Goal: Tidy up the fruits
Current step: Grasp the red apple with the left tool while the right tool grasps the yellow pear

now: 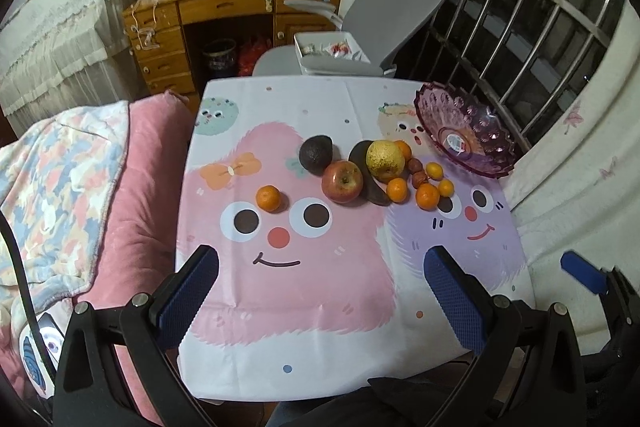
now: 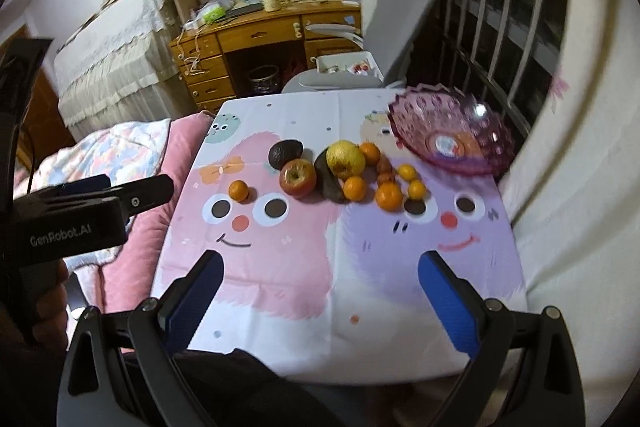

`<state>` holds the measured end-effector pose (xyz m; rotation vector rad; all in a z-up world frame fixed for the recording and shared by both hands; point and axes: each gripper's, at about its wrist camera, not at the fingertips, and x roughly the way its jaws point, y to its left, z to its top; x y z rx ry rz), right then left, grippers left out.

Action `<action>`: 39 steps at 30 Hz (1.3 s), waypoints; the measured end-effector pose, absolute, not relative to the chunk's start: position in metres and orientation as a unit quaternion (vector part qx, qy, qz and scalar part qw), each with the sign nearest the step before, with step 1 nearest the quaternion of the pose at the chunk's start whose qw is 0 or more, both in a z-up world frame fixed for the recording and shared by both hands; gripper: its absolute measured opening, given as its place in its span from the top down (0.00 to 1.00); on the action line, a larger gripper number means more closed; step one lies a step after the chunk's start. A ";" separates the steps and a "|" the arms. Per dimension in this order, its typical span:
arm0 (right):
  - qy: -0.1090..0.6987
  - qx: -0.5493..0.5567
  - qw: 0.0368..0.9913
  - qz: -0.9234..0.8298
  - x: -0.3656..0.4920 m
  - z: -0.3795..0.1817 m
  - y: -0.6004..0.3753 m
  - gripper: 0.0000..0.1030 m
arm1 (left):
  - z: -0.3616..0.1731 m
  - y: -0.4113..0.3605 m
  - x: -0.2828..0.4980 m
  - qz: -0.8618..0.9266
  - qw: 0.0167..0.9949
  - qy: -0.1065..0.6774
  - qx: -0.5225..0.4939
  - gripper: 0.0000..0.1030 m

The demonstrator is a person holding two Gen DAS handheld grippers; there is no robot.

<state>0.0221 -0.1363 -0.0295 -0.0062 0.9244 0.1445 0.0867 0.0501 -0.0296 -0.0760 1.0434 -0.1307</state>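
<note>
Lying along the table's (image 1: 280, 339) far edge, fruit (image 1: 342, 181) is seen beside a purple bowl (image 1: 464, 131) at the far right corner; both the left gripper (image 1: 320, 291) and the right gripper (image 2: 320, 291) are held spread and empty.

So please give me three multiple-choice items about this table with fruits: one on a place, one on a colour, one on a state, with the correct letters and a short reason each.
1. Where does the lone orange lie?
A. inside the bowl
B. apart from the others, left of the apple
C. on the chair

2. What colour is the glass bowl?
A. purple-pink
B. green
C. white

3. In what state is the left tool?
A. shut on the apple
B. open and holding nothing
C. shut on the avocado

Answers:
1 B: it lies alone on the pink figure of the tablecloth.
2 A: its walls are tinted purple-pink.
3 B: its pads stand wide apart over bare cloth.
</note>
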 end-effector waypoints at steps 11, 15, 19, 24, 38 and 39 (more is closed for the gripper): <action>0.415 -0.103 0.896 0.124 0.110 -0.049 -0.138 0.04 | -0.086 0.030 0.184 -0.042 0.805 0.590 -0.048 0.01; 0.404 -0.138 0.893 0.143 0.146 -0.067 -0.141 0.04 | -0.114 0.022 0.219 -0.028 0.780 0.622 -0.057 0.01; 0.397 -0.170 0.885 0.174 0.176 -0.094 -0.141 0.05 | -0.151 0.015 0.253 -0.013 0.760 0.646 -0.068 0.01; 0.416 -0.196 0.865 0.200 0.210 -0.133 -0.145 0.14 | -0.195 0.011 0.281 0.002 0.736 0.670 -0.091 0.01; 0.439 -0.206 0.837 0.253 0.255 -0.214 -0.142 0.34 | -0.264 0.001 0.313 0.017 0.698 0.705 -0.129 0.06; 0.437 -0.207 0.837 0.254 0.256 -0.216 -0.141 0.35 | -0.266 0.000 0.313 0.015 0.697 0.705 -0.131 0.08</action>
